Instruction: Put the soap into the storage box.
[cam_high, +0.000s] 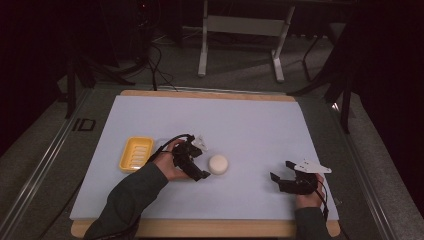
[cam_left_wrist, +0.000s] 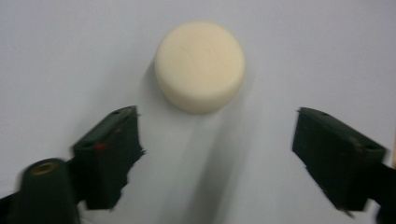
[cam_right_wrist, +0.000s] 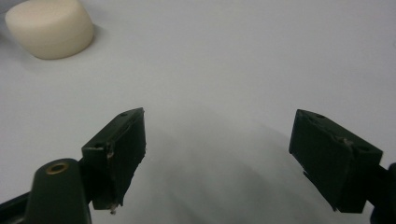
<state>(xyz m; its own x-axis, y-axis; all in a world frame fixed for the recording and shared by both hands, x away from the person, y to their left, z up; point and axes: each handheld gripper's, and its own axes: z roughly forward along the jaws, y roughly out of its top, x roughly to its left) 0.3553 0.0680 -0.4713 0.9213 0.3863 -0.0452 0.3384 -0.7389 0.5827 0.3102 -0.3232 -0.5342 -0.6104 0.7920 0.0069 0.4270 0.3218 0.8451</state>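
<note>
A round cream soap bar (cam_high: 218, 164) lies on the pale mat (cam_high: 240, 125) near the middle front. My left gripper (cam_high: 201, 162) is just to its left, open, with its jaws pointing at the bar. In the left gripper view the soap bar (cam_left_wrist: 200, 65) lies a little beyond the open left gripper (cam_left_wrist: 217, 126), with nothing between the jaws. My right gripper (cam_high: 280, 170) rests open at the front right, well away from the bar. In the right gripper view the right gripper (cam_right_wrist: 219, 116) holds nothing, and the soap bar (cam_right_wrist: 49, 28) sits at the far left.
A yellow ribbed soap dish (cam_high: 136, 153) stands on the mat, left of my left hand. The mat lies on a wooden board (cam_high: 200, 93). Beyond the table are a white stand (cam_high: 240, 30) and cables on the floor.
</note>
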